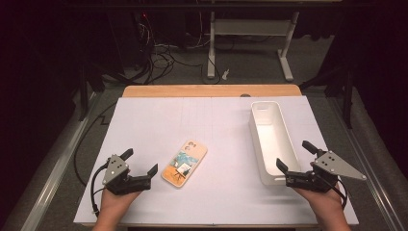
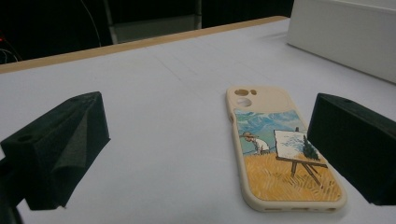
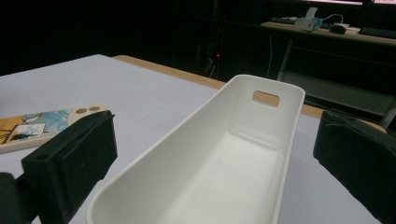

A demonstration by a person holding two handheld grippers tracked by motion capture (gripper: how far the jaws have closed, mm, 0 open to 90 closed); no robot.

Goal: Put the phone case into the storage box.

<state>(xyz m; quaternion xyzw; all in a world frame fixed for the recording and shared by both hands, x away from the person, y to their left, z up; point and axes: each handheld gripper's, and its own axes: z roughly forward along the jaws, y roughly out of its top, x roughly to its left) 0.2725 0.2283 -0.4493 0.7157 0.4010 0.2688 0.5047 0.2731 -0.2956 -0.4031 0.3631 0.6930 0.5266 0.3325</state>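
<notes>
The phone case point(image 1: 184, 162) lay flat, picture side up, on the worktop point(image 1: 226, 125), just beside the left tongs point(image 1: 140, 161), which stood open and empty. The right tongs point(image 1: 296, 156) gaped at the near end of the white bin point(image 1: 272, 139). Being thin and flat, the case would likely slide away rather than lift if pinched carelessly.
</notes>
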